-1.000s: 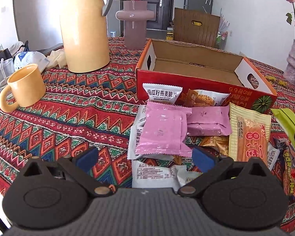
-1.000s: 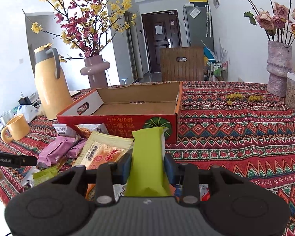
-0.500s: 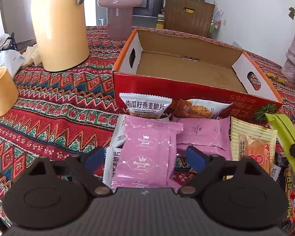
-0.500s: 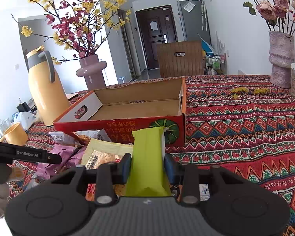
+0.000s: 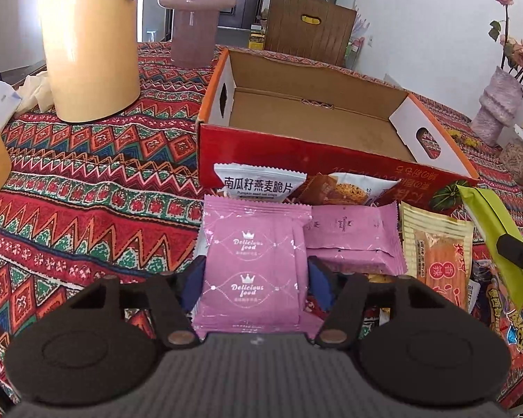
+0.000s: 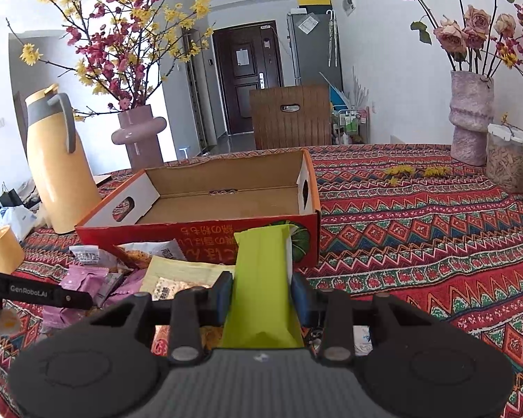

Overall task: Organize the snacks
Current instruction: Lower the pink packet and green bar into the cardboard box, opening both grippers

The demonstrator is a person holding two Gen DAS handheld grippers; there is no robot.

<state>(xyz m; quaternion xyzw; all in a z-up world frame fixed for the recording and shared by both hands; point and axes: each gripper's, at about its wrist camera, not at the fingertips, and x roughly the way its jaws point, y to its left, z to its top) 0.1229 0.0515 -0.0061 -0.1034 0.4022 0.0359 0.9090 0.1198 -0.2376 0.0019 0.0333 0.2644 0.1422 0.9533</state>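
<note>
Left wrist view: left tongs (image 5: 255, 275) clamp a pink packet (image 5: 252, 264) on the worktop pile; right tongs (image 6: 261, 296) grip a green packet (image 6: 263, 285). Best lift both clear over the box (image 5: 317, 129) wall, then release.

Both pictures are bright with daylight, sharp in the middle, strongly curved at the dark corners; the jug (image 5: 87, 35) shows soft glare.

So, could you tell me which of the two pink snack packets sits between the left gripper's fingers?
The nearer pink packet, between the left gripper; the other pink packet lies right of it.
</note>
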